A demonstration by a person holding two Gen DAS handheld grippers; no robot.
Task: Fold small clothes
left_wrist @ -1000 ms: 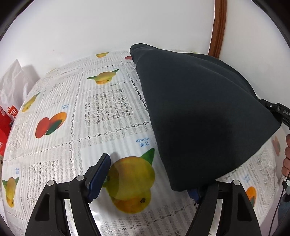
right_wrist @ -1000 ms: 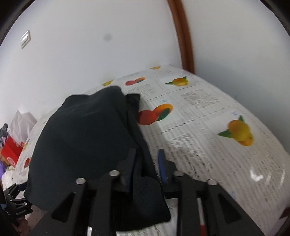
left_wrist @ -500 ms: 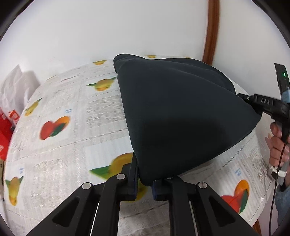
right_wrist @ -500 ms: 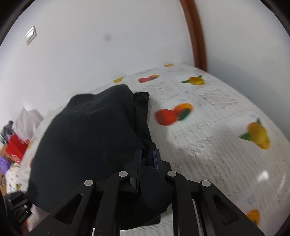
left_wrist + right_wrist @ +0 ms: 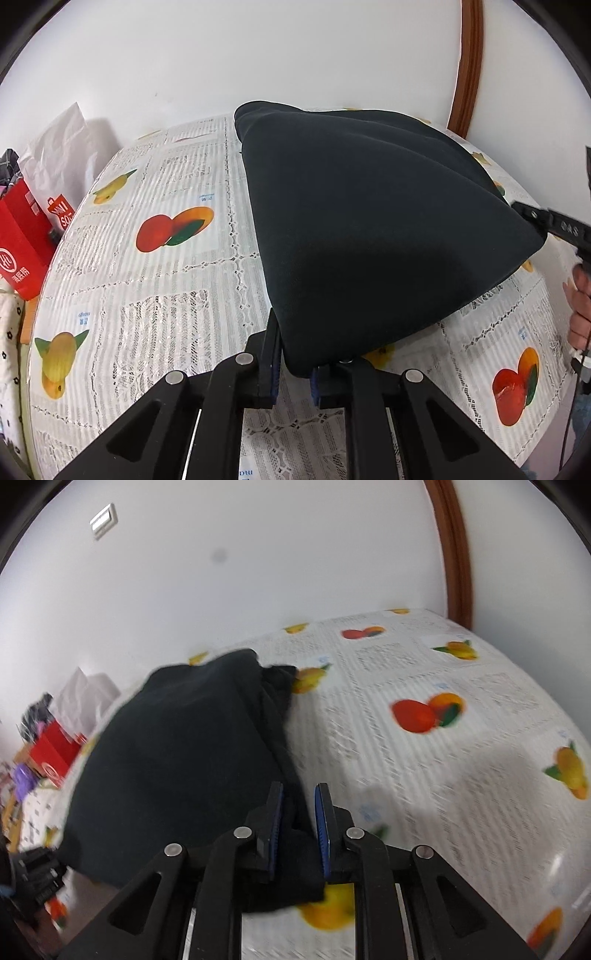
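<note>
A dark navy garment [image 5: 369,221] is lifted over the table, stretched between both grippers. My left gripper [image 5: 295,365] is shut on its near corner. In the right wrist view the same garment [image 5: 177,753] hangs to the left, and my right gripper [image 5: 298,834] is shut on a bunched edge of it. The right gripper also shows at the right edge of the left wrist view [image 5: 554,225], pinching the far corner. The garment's far end [image 5: 258,114] rests on the table.
The table carries a white lace cloth with fruit prints [image 5: 147,258]. A red paper bag [image 5: 22,243] and a white bag [image 5: 59,155] stand at the left. A white wall and a brown door frame [image 5: 469,62] lie behind. A hand [image 5: 581,310] holds the right gripper.
My left gripper closed on the garment's near corner and lifted it. My right gripper closed on its edge and rose too; the garment now hangs stretched between them.
</note>
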